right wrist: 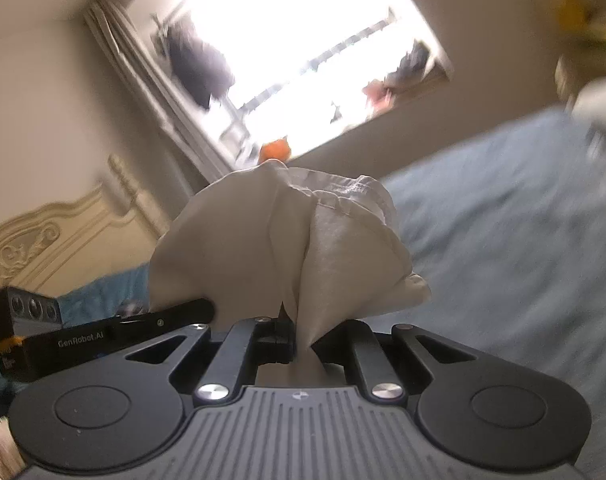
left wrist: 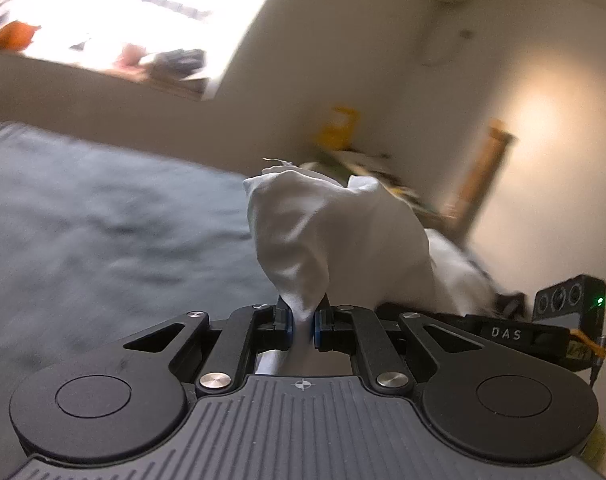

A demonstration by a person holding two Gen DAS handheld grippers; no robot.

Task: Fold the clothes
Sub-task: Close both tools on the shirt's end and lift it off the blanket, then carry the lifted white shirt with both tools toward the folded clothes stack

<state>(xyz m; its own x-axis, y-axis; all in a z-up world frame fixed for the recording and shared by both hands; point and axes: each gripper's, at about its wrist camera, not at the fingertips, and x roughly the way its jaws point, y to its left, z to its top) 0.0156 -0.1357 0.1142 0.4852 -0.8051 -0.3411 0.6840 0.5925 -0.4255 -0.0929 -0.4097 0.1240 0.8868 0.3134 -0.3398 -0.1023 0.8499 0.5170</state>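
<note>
Both grippers pinch bunched white cotton cloth [left wrist: 327,232] raised above a wide blue-grey bed cover [left wrist: 103,216]: the left gripper [left wrist: 302,322] has its jaws pressed onto a fold, and the right gripper [right wrist: 301,340] likewise clamps a hemmed part. Cream walls [left wrist: 343,40] surround a bright, overexposed window [right wrist: 303,40]; a carved cream headboard [right wrist: 55,244] stands at the left of the right wrist view.
</note>
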